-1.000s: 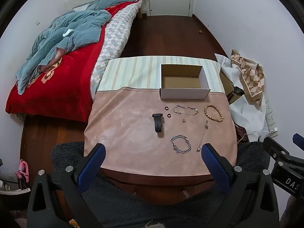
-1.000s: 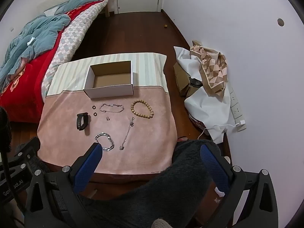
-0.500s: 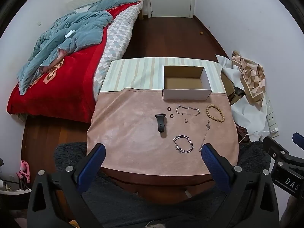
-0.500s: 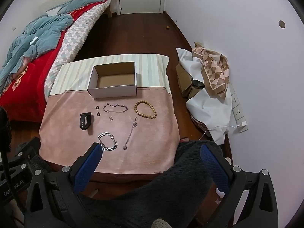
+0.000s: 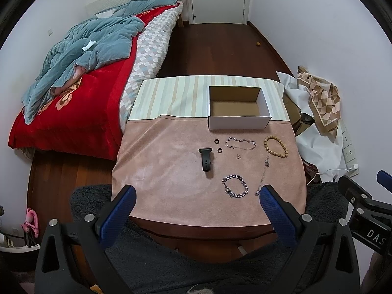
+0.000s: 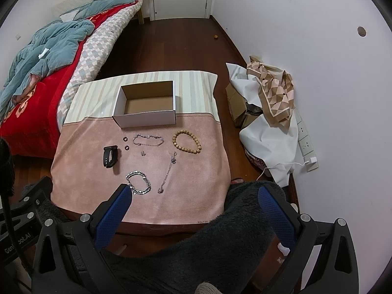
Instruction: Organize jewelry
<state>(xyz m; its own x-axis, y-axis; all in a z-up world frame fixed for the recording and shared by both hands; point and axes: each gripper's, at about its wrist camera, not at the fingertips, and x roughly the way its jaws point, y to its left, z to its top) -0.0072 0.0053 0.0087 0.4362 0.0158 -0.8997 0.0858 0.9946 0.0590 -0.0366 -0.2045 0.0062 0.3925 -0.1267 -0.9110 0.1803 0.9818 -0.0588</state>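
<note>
A low table with a pink cloth (image 5: 166,171) (image 6: 98,178) carries an empty white box (image 5: 237,122) (image 6: 149,118) at its far side. In front of the box lie a wooden bead bracelet (image 5: 275,145) (image 6: 187,141), a thin silver bracelet (image 5: 240,143) (image 6: 148,140), two small black rings (image 5: 220,150) (image 6: 126,147), a black watch band (image 5: 205,159) (image 6: 109,156), a chunky silver chain bracelet (image 5: 235,186) (image 6: 138,182), a slim chain (image 5: 263,175) (image 6: 168,172) and a tiny earring (image 5: 238,156) (image 6: 142,153). My left gripper (image 5: 196,210) and right gripper (image 6: 194,210) hover open, well short of the table's near edge, both holding nothing.
A bed (image 5: 80,93) with a red blanket and blue quilt stands left of the table. Cardboard boxes under white cloth and a patterned scarf (image 6: 272,90) are piled against the right wall by a power strip (image 6: 306,142). A dark fuzzy garment (image 6: 208,245) fills the foreground.
Both grippers have drifted slightly toward the table and tilted up, so the table sits a little lower and larger in view. Nothing on the table moved.
</note>
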